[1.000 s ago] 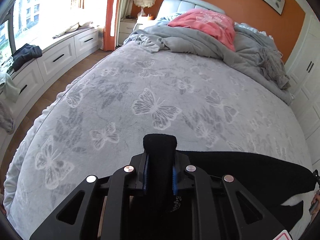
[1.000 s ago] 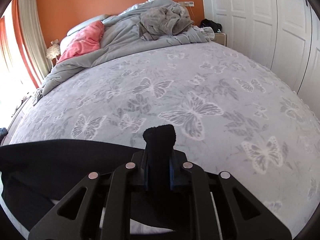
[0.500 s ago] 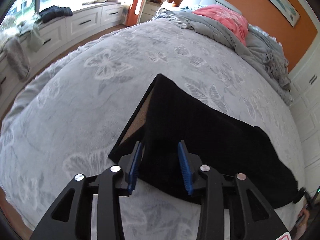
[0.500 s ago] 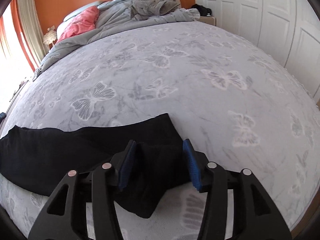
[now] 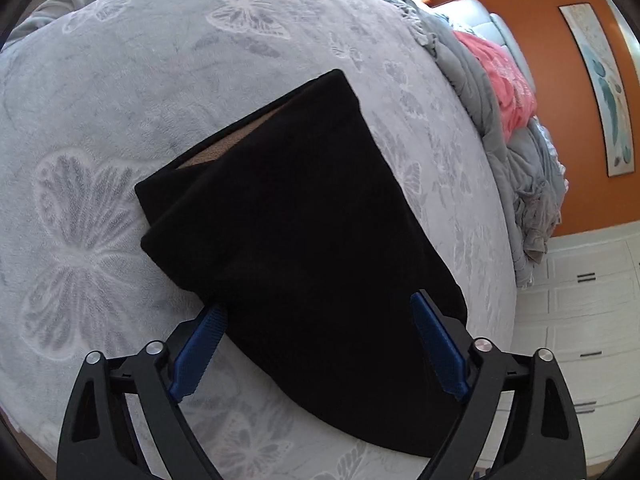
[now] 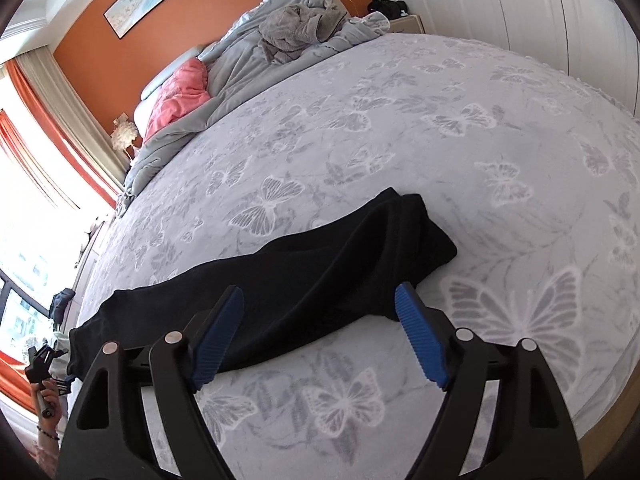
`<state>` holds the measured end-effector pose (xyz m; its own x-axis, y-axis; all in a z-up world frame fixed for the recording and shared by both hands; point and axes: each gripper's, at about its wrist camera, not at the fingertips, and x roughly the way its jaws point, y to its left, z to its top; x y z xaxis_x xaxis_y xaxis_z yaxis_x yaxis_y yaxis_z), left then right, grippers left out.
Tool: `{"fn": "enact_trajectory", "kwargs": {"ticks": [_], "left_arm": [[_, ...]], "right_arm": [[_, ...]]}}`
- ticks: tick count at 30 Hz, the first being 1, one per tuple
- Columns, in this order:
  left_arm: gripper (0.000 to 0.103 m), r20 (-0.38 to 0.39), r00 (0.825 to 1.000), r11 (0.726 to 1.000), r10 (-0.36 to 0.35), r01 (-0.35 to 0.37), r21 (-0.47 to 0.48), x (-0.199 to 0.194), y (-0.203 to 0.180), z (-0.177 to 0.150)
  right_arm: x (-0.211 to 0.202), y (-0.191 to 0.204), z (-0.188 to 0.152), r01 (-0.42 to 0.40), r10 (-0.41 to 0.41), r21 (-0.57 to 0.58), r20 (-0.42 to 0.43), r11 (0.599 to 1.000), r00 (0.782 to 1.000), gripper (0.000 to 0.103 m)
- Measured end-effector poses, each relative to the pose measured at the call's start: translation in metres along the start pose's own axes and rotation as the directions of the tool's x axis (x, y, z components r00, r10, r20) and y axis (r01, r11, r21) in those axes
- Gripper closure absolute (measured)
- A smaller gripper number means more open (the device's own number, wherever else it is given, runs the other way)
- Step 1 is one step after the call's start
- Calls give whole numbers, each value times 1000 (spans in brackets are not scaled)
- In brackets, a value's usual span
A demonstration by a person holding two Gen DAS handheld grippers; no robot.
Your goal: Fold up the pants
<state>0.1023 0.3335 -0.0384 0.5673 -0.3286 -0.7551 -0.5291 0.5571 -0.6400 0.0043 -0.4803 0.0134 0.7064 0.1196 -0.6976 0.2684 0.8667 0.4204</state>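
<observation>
Black pants (image 5: 296, 216) lie flat on the grey butterfly bedspread (image 5: 120, 80), with a strip of tan lining showing at the waistband end in the left wrist view. My left gripper (image 5: 318, 312) hovers over that end, its jaws opening, the blue pads (image 5: 200, 344) wide apart and off the cloth. In the right wrist view the pants (image 6: 320, 268) stretch across as a long band, leg ends at the right. My right gripper (image 6: 320, 304) stands above the band near those ends, jaws opening too, pads (image 6: 420, 340) clear of the fabric.
A crumpled grey duvet (image 6: 288, 40) and a pink blanket (image 6: 176, 96) pile up at the bed's head by the orange wall. White wardrobe doors (image 6: 520, 8) stand beside the bed. A person's hand (image 6: 44, 392) with the other gripper shows at the right wrist view's lower left.
Both grippers were shut on black fabric held up a second ago. They have lowered the pants onto the bed, let go, and their jaws have spread wide.
</observation>
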Motion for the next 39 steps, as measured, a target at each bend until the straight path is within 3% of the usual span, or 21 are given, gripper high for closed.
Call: {"fn": "enact_trajectory", "kwargs": {"ticks": [1,2,3,7,12,14,15,16,17,18,19,21,22,23,25,26,28,32,36,38,39], "left_arm": [[66,27,1000,1000,6,-7,6,-4,-2,1],[85,40,999,1000,13,-14,20,-8,-4,3],[95,53,999,1000,-3,2,29,-14,-6,3],[97,101,994,999,-39,41,-10,-25,7,-1],[97,114,993,1000,5,-5,-5,-16,20,-6],[97,111,994,1000,8,-9,11,-15,16,-3],[97,124,992,999,21,-25,26,-16,12,-2],[97,130,991,999,30,-35,40,-14,9,0],[97,128,991,998,36,-43,49,-13,6,0],[97,127,991,998,33,-40,51,-10,5,1],[97,126,992,998,28,-36,59,-9,4,1],[98,136,990,995,33,-45,84,-8,1,3],[98,139,990,994,31,-45,99,-9,-1,4],[98,144,989,992,35,-52,115,-9,-3,5],[98,146,988,988,48,-68,135,-7,-4,6],[98,139,989,988,53,-72,137,-4,-5,7],[98,129,990,989,58,-75,130,0,-3,8],[97,98,994,992,49,-60,115,5,-2,8],[89,98,994,993,40,-50,105,6,-1,10],[65,99,995,995,17,-26,92,4,-3,9],[47,108,994,997,-8,-1,83,3,-4,8]], "right_arm": [[0,-1,-1,-3,3,19,-3,1000,1000,27],[-1,-4,-2,-15,15,43,-5,999,1000,27],[0,-7,-3,-5,5,66,-11,998,1000,27],[20,-16,-2,33,-22,151,-71,988,997,27],[48,-4,11,-16,33,215,-72,976,997,26],[81,-2,14,64,-35,206,-144,976,989,23],[97,-5,13,111,-77,209,-163,972,984,28],[110,-8,14,142,-108,195,-177,970,978,67],[120,-10,20,166,-130,183,-194,969,972,95],[112,-11,27,116,-86,217,-141,969,986,100],[93,-7,37,-4,15,242,-44,970,999,100],[43,17,58,-166,150,138,123,976,981,100],[26,24,62,-185,171,70,173,980,970,100],[24,24,62,-139,132,26,183,990,974,100],[63,-9,51,-36,31,89,56,995,998,100],[86,-30,39,-7,11,161,-20,987,1000,100],[116,-45,22,81,-56,161,-155,984,986,100],[111,-37,21,62,-40,158,-138,986,990,99],[116,-43,24,53,-23,189,-157,981,987,90],[119,-48,22,57,-23,206,-162,977,986,86],[119,-48,22,58,-24,214,-157,975,987,88]]}}
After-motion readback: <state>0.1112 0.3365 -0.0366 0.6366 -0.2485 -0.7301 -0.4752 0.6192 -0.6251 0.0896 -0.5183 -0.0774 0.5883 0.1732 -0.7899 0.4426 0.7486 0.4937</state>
